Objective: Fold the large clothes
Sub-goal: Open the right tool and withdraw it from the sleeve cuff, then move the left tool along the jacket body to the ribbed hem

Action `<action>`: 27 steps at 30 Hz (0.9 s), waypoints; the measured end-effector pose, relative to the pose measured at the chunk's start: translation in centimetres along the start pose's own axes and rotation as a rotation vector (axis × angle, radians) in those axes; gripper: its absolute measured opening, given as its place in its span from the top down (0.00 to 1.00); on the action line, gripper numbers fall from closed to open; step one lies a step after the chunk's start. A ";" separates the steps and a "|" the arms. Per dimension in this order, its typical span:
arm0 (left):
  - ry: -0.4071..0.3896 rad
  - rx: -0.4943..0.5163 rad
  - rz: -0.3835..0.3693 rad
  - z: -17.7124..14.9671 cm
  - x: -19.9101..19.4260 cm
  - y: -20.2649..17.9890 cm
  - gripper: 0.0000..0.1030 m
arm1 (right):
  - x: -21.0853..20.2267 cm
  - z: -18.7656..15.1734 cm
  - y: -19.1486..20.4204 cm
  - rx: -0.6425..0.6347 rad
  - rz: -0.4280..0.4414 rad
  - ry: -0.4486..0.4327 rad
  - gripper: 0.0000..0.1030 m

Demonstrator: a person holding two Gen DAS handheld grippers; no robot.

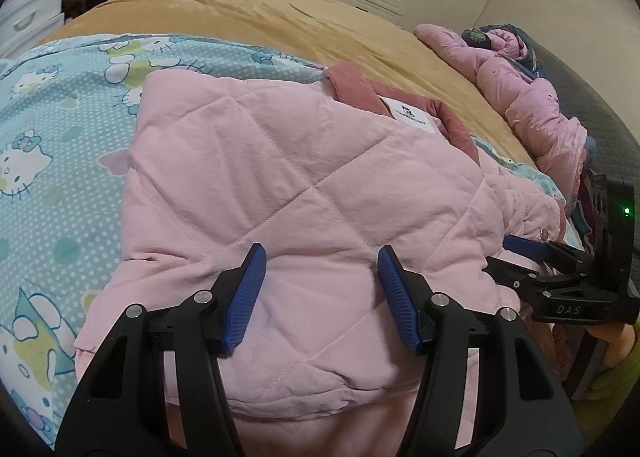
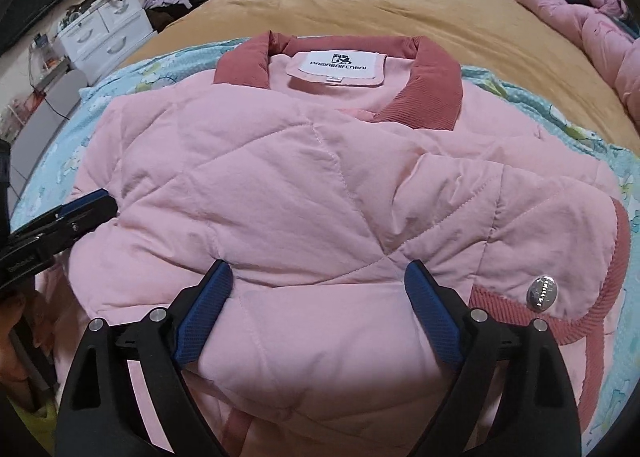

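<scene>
**Two hand-held grippers at the near hem of a pink jacket**

Left wrist view: your left hand-held gripper (image 1: pixel 320 293) hangs over the near edge of the quilted pink jacket (image 1: pixel 288 177), which lies partly folded on a cartoon-print blanket (image 1: pixel 60 129) across the bed (image 1: pixel 280 17). Its blue pads stand half apart, with jacket fabric below and between them; you cannot tell from here whether they pinch it. The dark pink collar (image 1: pixel 360 85) lies far from you, up and to the right, so the jacket's long axis runs away from this gripper. Your right hand-held gripper (image 1: pixel 520 253) shows at the right edge, by the jacket's right side.

Right wrist view: your right hand-held gripper (image 2: pixel 320 297) is spread wide and released, its pads straddling a puffed fold near the hem without pressing it. The collar (image 2: pixel 432 73) and its white label (image 2: pixel 336 65) sit straight ahead at the far end. A sleeve with a silver snap button (image 2: pixel 542 293) is folded across just to the right. Your left hand-held gripper (image 2: pixel 80 209) enters from the left edge.

Both hands look about equally near the hem; the next fold likely carries it towards the collar.
</scene>
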State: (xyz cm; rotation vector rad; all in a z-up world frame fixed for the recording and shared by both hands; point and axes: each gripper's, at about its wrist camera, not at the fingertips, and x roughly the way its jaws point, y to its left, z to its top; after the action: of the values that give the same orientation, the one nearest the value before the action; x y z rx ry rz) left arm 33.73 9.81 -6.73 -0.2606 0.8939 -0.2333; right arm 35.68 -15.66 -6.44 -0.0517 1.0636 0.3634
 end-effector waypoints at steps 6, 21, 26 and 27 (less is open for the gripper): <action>0.006 -0.008 -0.028 0.0 -0.7 0.3 0.51 | -1.6 -0.2 0.2 0.011 0.026 -0.053 0.08; -0.029 -0.026 -0.034 0.2 -4.3 0.0 0.09 | -7.0 -1.4 -0.2 0.092 0.049 -0.179 0.04; -0.033 -0.021 0.007 0.3 -5.2 -0.4 0.09 | -8.0 -1.6 -0.5 0.108 0.051 -0.199 0.04; -0.035 -0.026 0.005 0.2 -5.5 -0.3 0.09 | -8.2 -1.7 -0.6 0.110 0.053 -0.203 0.04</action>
State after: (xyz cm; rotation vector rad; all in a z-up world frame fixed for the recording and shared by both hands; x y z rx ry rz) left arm 30.57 11.21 -2.48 -0.2857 0.8630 -0.2122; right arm 30.88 -18.76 -0.23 0.1099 0.8840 0.3497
